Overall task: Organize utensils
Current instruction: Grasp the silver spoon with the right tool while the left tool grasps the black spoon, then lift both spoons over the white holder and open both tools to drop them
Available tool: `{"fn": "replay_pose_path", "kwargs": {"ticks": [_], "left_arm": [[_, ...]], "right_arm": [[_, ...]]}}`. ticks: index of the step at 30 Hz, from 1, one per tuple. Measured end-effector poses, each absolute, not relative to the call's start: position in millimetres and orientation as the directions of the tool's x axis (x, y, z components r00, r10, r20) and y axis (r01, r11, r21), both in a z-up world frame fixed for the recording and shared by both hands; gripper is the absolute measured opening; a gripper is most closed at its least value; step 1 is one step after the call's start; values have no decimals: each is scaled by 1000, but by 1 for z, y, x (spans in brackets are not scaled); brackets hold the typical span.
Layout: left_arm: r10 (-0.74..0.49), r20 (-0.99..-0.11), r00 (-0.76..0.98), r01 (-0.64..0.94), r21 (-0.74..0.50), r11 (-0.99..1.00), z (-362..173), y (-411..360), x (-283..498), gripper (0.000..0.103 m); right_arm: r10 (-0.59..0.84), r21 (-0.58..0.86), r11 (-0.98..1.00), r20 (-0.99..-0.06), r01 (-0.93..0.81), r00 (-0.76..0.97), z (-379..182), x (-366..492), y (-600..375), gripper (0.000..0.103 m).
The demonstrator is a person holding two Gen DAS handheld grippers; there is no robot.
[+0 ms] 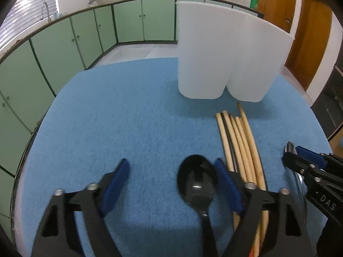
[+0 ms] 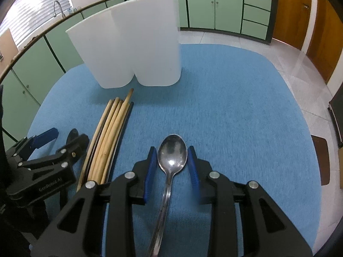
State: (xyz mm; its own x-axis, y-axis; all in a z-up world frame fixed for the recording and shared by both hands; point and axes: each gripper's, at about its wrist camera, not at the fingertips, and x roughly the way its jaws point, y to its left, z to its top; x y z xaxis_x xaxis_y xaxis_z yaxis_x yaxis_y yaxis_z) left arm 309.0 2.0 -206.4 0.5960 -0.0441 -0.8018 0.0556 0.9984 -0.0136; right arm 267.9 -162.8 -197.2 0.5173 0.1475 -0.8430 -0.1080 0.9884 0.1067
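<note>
utensils are being seen lying on a blue mat (image 1: 128, 115), first through the left wrist camera. a black spoon (image 1: 196, 182) is lying between the wide-spread fingers of the left gripper (image 1: 172, 182), near the right finger; its handle is being cut off at the bottom edge. a bundle of chopsticks (image 1: 240, 141) is being partly hidden behind that finger. two white containers (image 1: 223, 55) are standing upright beyond, touching. only the tip of the right gripper (image 1: 300, 156) is being shown.

through the right wrist camera, a metal spoon (image 2: 172, 153) is lying between the parted fingers of the right gripper (image 2: 172, 162), untouched, its handle end being cut off. the chopsticks (image 2: 109, 135) are being overlapped by the left gripper (image 2: 62, 137), whose fingers are apart, with the black spoon barely visible behind one finger.
</note>
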Motion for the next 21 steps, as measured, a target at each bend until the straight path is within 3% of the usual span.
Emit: {"fn": "replay_pose_path", "kwargs": {"ticks": [2,4,9,21], "left_arm": [[-66,-797,600,73,-27,997,-206,0,309,46],[-96,-796,597,94,-50,994,-204,0,309,35],[-176,-754,633,121,-129,984,-194,8,300,35],[-128,-418,899,132,-19,991,-131,12,235,35]], "right_arm": [[147,103,988,-847,-114,510,-197,271,-163,28],[147,103,988,-846,-114,512,-196,272,-165,28],[169,115,985,-790,-127,589,-186,261,-166,28],[209,114,978,-559,-175,803,-136,240,-182,27]]}}
